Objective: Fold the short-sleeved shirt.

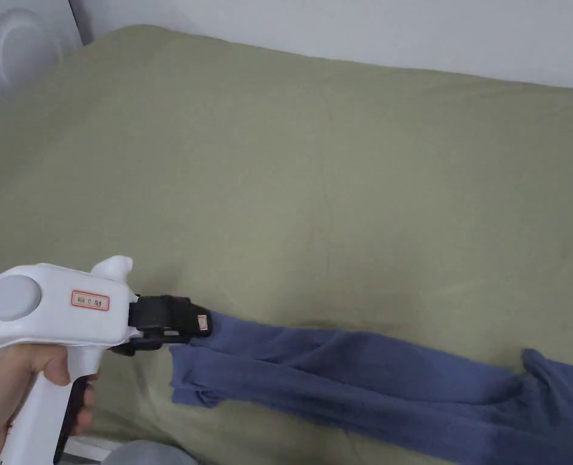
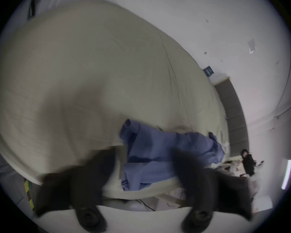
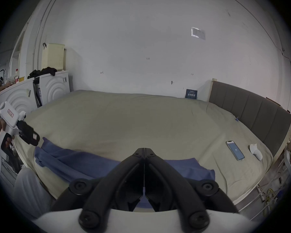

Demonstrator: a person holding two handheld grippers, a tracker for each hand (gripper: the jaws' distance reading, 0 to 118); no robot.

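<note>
A wide bed [image 3: 124,119] with an olive-green sheet stands against a plain white wall [image 3: 141,43]. At one end is a grey padded headboard [image 3: 250,108], and at the other end are white cabinets [image 3: 54,87] with a cream basket [image 3: 53,56] on top.

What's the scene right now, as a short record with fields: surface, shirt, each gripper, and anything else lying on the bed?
surface: bed with olive-green sheet
shirt: blue shirt, bunched into a long strip along the near edge of the bed
left gripper: jaws apart, at the shirt's left end; view blurred
right gripper: jaws closed together; whether cloth is pinched cannot be told
other items: smartphone and a small white object, near the grey headboard
</note>
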